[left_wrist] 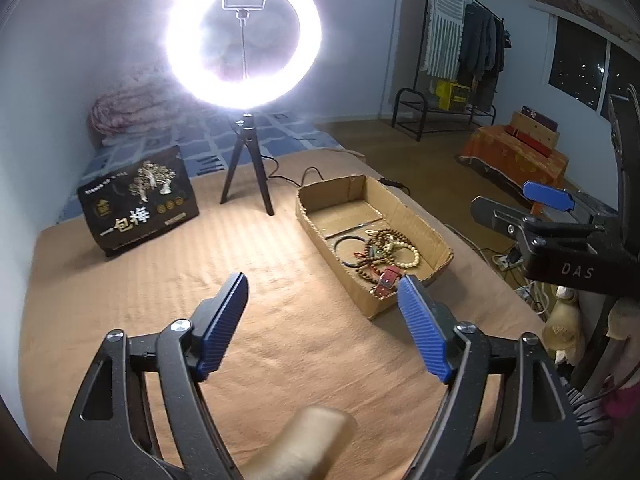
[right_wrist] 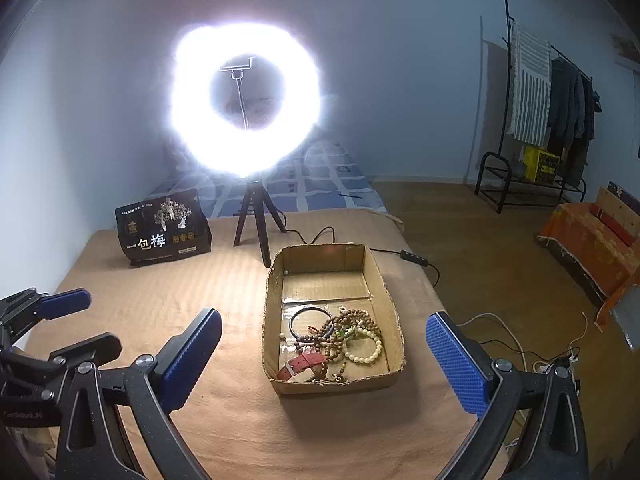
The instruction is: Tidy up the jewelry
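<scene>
A shallow cardboard box lies on the tan blanket with jewelry piled at its near end: brown wooden bead strands, a cream bead bracelet, a black bangle and a red strap. My right gripper stands wide open and empty, its jaws framing the box from the near side. My left gripper is open and empty over bare blanket, left of the box, its right finger close to the box's near corner beside the red strap.
A lit ring light on a small tripod stands behind the box, its cable trailing right. A black printed bag sits at the back left. A fingertip shows at the bottom. Floor cables lie right.
</scene>
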### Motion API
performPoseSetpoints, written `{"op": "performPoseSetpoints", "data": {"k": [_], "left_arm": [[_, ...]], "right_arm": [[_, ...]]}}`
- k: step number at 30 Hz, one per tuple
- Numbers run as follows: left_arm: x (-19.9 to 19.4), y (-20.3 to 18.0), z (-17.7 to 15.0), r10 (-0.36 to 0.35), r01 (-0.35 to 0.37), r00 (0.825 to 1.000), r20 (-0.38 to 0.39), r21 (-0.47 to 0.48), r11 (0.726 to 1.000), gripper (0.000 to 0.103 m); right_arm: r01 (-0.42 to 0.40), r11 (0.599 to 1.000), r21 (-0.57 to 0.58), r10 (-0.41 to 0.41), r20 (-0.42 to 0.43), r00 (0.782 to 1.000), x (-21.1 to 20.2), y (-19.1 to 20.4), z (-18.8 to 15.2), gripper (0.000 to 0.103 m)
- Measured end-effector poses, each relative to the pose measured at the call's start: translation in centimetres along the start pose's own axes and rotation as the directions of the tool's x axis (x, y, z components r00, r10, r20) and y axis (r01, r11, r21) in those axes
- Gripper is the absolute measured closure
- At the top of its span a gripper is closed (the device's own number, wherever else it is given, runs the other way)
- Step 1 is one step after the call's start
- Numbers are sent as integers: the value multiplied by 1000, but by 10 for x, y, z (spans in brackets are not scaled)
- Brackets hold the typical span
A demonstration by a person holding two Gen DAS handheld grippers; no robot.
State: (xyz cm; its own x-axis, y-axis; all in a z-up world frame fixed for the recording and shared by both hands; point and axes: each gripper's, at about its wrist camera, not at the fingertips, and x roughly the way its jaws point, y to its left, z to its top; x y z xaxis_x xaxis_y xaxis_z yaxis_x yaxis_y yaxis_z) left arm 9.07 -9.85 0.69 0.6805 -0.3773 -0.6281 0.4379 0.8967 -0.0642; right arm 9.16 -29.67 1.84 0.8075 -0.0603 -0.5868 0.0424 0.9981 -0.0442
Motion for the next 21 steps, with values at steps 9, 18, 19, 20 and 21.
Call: {"op": "performPoseSetpoints", "data": {"k": [9, 18, 19, 20, 21], "left_arm": [[-20, 7, -9, 54, -54, 998, 35, 3, 999, 5], [-28, 10, -7, 85, -85, 994, 67, -9, 996, 1], [-28, 9, -7, 87, -87, 994, 67, -6, 996, 1], [-28, 9, -6, 89, -89, 994, 67, -3, 996, 1], [-28, 9, -6, 92, -92, 994, 67, 0, 996, 1]], "right_arm": [[14, 1000, 18, -14, 13, 1000, -3, -1, -2, 0], [19, 1000, -17, -18, 1, 1000, 2, 8, -4, 0], [18, 1000, -21, -18, 0, 1000, 2, 8, -4, 0], [18, 1000, -20, -18, 0, 1000, 2, 8, -4, 0], [19, 1000, -19, -19, 0, 1000, 2, 8, -4, 0]]}}
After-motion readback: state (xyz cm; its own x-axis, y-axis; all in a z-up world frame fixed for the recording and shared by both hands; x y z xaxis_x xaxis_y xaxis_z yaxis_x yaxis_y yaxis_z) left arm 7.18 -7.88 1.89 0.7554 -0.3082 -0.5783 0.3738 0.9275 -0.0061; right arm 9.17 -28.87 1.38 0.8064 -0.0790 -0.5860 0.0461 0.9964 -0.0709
